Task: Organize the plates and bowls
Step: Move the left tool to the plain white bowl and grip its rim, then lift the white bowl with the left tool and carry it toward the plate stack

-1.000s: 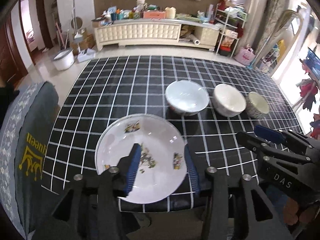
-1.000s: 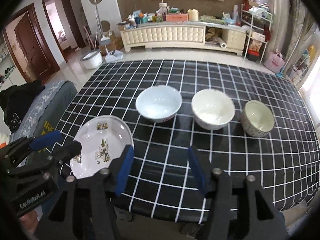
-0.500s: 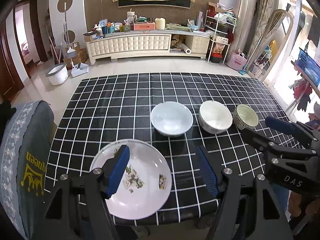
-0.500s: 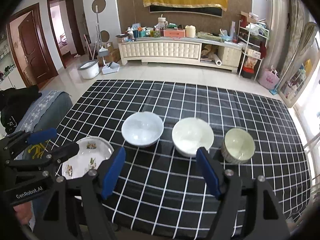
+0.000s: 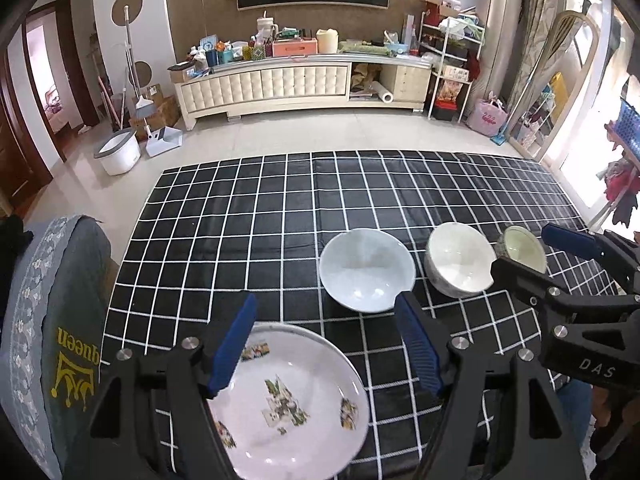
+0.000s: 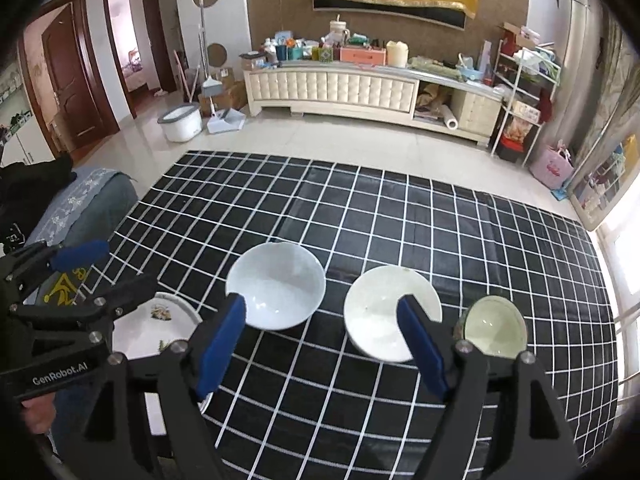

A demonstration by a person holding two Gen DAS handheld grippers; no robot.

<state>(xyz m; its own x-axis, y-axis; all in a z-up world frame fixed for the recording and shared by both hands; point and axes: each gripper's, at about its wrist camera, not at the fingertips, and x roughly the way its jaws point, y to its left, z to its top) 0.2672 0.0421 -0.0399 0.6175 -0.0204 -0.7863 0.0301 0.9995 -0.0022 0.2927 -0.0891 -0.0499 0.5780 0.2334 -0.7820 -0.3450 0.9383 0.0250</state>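
I am holding my left tool (image 5: 326,342) with jaws apart and just widened, nothing between them, above the plate (image 5: 288,404). My right tool (image 6: 320,342), likewise spread and empty, is hovering before the white bowl (image 6: 276,284), cream bowl (image 6: 384,312) and small bowl (image 6: 494,326) on the surface (image 6: 400,220).

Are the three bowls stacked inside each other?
No, the big white bowl, the cream bowl and the small green bowl stand apart in a row on the checked tablecloth.
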